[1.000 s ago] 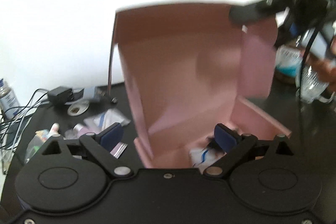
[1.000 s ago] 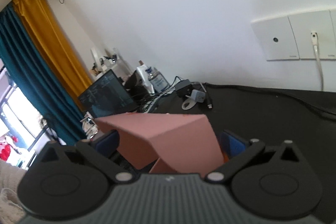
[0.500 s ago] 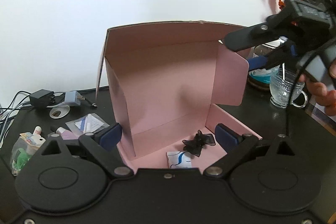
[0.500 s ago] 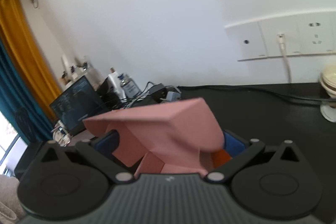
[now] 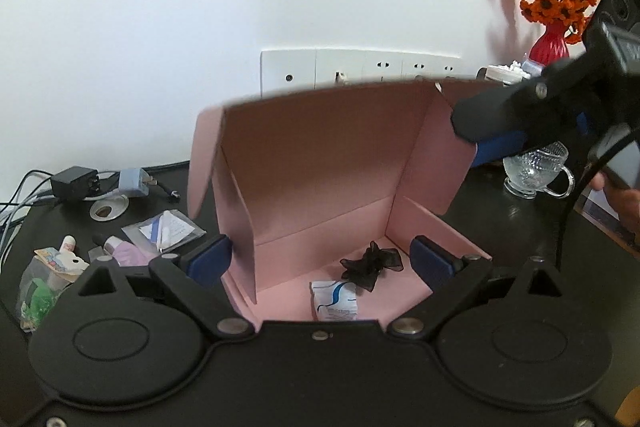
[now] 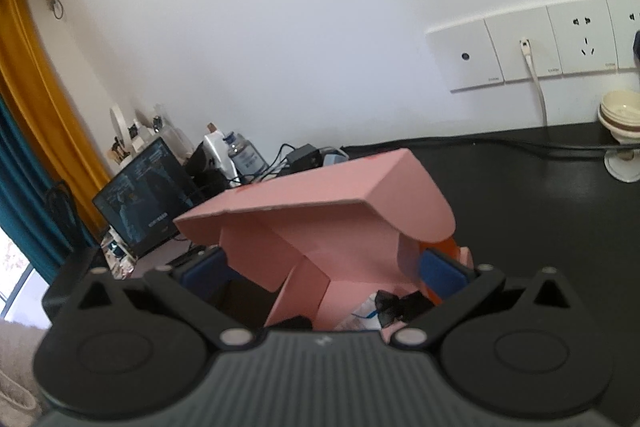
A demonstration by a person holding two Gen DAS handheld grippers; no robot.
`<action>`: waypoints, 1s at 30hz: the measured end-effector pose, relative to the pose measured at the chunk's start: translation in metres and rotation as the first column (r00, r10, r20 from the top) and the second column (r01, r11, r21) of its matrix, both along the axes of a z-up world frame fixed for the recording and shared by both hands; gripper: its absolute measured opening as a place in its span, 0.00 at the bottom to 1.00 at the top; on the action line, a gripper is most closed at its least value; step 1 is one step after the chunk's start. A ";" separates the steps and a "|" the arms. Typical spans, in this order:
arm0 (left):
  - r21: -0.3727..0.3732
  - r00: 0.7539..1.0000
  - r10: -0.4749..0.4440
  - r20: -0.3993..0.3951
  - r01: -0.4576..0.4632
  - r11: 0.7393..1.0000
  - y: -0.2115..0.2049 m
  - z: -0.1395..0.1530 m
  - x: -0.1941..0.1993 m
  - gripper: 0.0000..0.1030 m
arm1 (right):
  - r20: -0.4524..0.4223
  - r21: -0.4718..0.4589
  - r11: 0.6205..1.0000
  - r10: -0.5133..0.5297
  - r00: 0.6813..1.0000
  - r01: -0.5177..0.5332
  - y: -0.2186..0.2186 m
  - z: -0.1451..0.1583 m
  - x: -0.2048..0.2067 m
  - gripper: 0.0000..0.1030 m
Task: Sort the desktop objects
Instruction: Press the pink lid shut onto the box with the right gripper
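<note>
A black desk (image 5: 500, 223) carries everything, and the largest thing on it is an open pink cardboard box (image 5: 320, 163), its lid tipped up toward the white wall and its side flaps spread. Inside, on the box floor, lie a crumpled black ribbon bow (image 5: 370, 265) and, touching it on the near side, a small white sachet with a blue stripe (image 5: 334, 301).

The left gripper (image 5: 322, 259) stands at the near edge of the box with its blue-padded fingers wide apart and nothing between them — one pad outside the left wall, the other over the box floor. The right gripper (image 6: 322, 269) is spread just as wide; from its own camera the raised lid fills the gap, but no pad visibly presses the cardboard. In the left wrist view that gripper reaches in from the right, by the top right corner of the lid.

To the left of the box sit a clear plastic packet with white paper (image 5: 164, 229), a pale pink tube (image 5: 122, 251) and a small bagged toy (image 5: 44, 281) — loose on the desk. Right of the box stands a clear glass cup (image 5: 534, 169).
</note>
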State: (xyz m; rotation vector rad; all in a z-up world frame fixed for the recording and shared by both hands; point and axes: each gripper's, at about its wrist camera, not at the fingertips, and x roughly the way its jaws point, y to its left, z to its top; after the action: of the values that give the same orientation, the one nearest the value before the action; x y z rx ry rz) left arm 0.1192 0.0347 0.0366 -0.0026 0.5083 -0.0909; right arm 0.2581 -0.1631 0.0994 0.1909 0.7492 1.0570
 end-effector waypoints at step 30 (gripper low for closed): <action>0.006 0.999 -0.024 -0.040 0.024 1.000 0.010 -0.008 -0.019 0.99 | 0.008 -0.076 0.994 -0.079 0.997 0.079 0.017 -0.019 -0.040 0.99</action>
State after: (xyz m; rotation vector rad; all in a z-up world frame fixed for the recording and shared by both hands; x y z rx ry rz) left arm 0.1006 0.0445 0.0282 0.0077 0.5490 -0.1127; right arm 0.2183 -0.1460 0.0805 0.1510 0.7700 0.9522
